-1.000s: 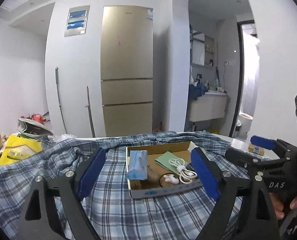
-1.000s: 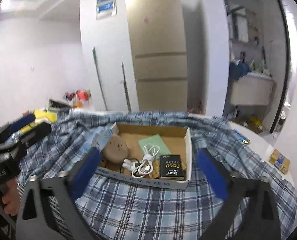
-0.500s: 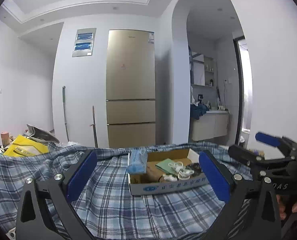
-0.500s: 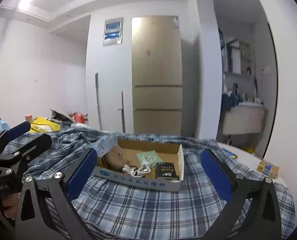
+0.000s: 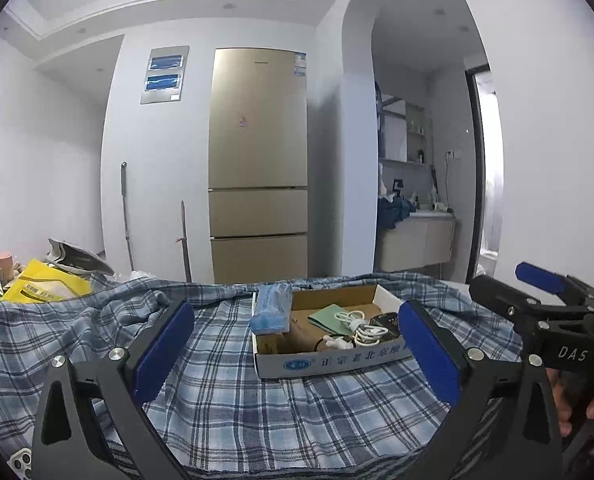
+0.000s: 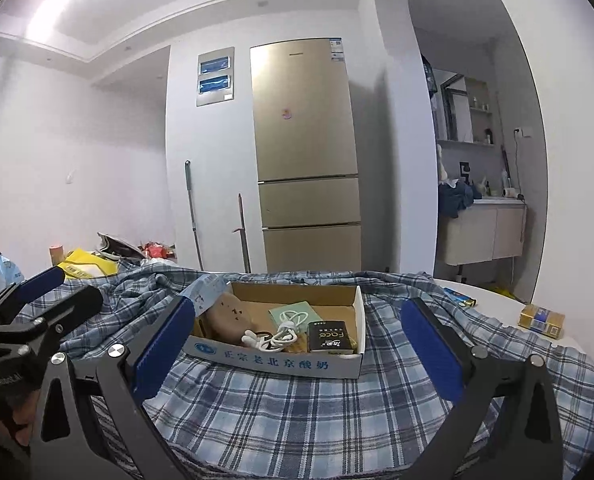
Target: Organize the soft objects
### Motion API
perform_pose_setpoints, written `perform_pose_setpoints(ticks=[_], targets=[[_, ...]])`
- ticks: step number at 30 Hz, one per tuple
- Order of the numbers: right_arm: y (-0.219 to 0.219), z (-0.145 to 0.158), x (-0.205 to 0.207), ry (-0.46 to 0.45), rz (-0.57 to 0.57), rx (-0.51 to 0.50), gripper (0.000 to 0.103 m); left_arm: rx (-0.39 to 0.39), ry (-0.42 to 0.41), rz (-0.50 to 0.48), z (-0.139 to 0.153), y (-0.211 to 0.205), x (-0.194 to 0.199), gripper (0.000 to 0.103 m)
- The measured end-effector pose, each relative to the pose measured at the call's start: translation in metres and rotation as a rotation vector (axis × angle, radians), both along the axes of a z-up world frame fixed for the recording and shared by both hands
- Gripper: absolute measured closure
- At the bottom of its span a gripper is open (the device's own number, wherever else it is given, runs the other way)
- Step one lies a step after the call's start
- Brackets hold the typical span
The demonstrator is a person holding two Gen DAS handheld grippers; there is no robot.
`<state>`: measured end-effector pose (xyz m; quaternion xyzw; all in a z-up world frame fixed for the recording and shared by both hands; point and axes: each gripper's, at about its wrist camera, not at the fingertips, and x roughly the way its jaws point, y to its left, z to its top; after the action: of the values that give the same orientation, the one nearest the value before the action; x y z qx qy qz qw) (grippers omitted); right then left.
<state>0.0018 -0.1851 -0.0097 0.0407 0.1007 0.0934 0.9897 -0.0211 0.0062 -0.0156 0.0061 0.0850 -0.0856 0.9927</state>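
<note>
1. Left gripper point(image 5: 297, 354) – jaws spread wide, nothing between the blue pads; it points almost level across a blue plaid cloth point(image 5: 237, 408) that covers the table.
2. Right gripper point(image 6: 299, 354) – jaws likewise wide apart and empty, aimed at the same spot from a little further right. Each gripper shows at the edge of the other's view, held in a hand.
3. Cardboard box point(image 6: 281, 362) – open-topped, resting on the cloth just beyond both sets of fingertips, its printed near wall facing the cameras.
4. Box contents: a brown soft object point(image 6: 229, 316) at the left, a coiled white cable point(image 6: 281, 330) in the middle over a green card point(image 6: 295, 310), a black packet point(image 6: 331, 336) at the near right. A light-blue soft pack point(image 5: 273, 312) leans on the left wall.
5. Surroundings – yellow bag point(image 5: 45, 286) and clutter at the far left; a small yellow carton point(image 6: 541, 320) on bare table at the right; a gold refrigerator point(image 5: 257, 160) against the far wall.
6. The box's near wall stands between the fingertips and the contents.
</note>
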Motion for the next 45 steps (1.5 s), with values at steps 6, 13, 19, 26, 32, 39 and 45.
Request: perform_pose_setpoints(ticks=[6,13,19,26,32,39,45], targets=[[0.0009,-0.0002,-0.0026,-0.014,-0.008,-0.008,0.0,0.024,-0.026,0.011,0.0003,-0.0036,-0.0052,0.0],[0.0014,0.0008,-0.0063,-0.021,-0.016,-0.014,0.0,0.012,-0.032,0.03,0.0009,0.0005,-0.0061,0.0],[-0.0005,0.0025,-0.0059,-0.02,-0.024,-0.012,0.0,0.004,-0.03,0.038,0.0005,0.003,-0.0057,0.0],[0.003,0.0025,-0.005,-0.017,-0.023,-0.029,0.0,0.021,-0.031,0.046,0.0001,0.0,-0.0068,0.0],[0.0036,0.0032,-0.0054,-0.013,-0.023,-0.03,0.0,0.016,-0.033,0.047,0.0005,-0.0003,-0.0071,0.0],[0.0037,0.0032,-0.0053,-0.013,-0.023,-0.03,0.0,0.017,-0.034,0.047,0.0008,-0.0005,-0.0074,0.0],[0.0031,0.004,-0.0066,-0.017,-0.025,-0.028,0.0,0.017,-0.034,0.047,0.0006,-0.0007,-0.0075,0.0]])
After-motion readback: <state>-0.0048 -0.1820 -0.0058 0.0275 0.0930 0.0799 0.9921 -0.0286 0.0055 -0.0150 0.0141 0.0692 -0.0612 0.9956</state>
